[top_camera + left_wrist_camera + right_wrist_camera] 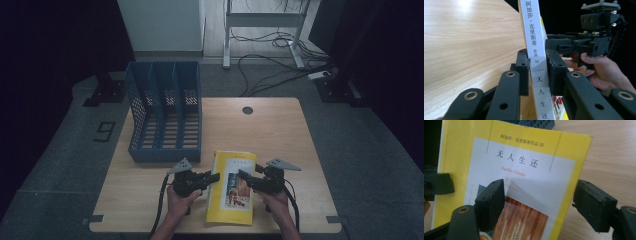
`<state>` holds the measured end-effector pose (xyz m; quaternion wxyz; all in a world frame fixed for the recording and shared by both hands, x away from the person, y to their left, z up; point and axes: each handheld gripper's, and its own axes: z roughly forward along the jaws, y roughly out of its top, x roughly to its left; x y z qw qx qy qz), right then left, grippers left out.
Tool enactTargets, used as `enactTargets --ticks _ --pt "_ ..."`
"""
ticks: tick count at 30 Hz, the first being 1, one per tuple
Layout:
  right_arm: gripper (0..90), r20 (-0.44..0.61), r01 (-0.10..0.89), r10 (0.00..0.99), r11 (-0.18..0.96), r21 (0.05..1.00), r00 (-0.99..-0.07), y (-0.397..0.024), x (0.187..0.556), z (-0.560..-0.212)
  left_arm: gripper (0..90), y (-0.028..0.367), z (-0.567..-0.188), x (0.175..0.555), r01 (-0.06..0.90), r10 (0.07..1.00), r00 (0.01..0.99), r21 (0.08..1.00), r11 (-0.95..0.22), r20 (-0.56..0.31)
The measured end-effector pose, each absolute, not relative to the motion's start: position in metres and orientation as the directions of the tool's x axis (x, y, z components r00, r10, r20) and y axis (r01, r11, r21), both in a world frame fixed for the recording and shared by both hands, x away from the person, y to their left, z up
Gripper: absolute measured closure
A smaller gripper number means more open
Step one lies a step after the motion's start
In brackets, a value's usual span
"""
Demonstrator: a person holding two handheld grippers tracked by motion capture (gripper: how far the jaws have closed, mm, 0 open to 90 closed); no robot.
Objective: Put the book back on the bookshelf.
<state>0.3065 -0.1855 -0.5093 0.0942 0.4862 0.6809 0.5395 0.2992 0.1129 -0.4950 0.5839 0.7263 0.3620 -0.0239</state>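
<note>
Yellow paperback [231,187] lies low and centre on our worktop [280,130], its spine pinched by our left gripper [537,72] to lift that edge. Our right gripper [539,202] straddles the cover, jaws wide and gripping nothing.

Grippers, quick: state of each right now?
Left gripper: shut on the yellow book, pads clamped on its spine.
Right gripper: open, jaws wide over the book's cover, holding nothing.

Looking down and forward from above the near edge of the table [280,125], taking in all of it. Riding the left jaws, peering close along the book [535,42] spine. Riding the right jaws, facing the book cover close up; sharing the book.
</note>
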Motion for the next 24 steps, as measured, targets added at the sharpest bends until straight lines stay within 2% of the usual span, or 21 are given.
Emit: enactTargets --ticks 12,24 --pt "12.8 0.406 0.577 0.759 -0.048 0.815 -0.51 -0.181 0.3099 -0.5118 73.9 0.111 -0.4927 0.2963 0.538 0.482 0.753 0.841 -0.06 -0.447" --pt "12.5 0.425 0.584 0.729 -0.043 0.811 -0.537 -0.1787 0.3099 -0.5132 73.9 0.1119 -0.4933 0.2964 0.545 0.466 0.754 0.837 -0.052 -0.463"
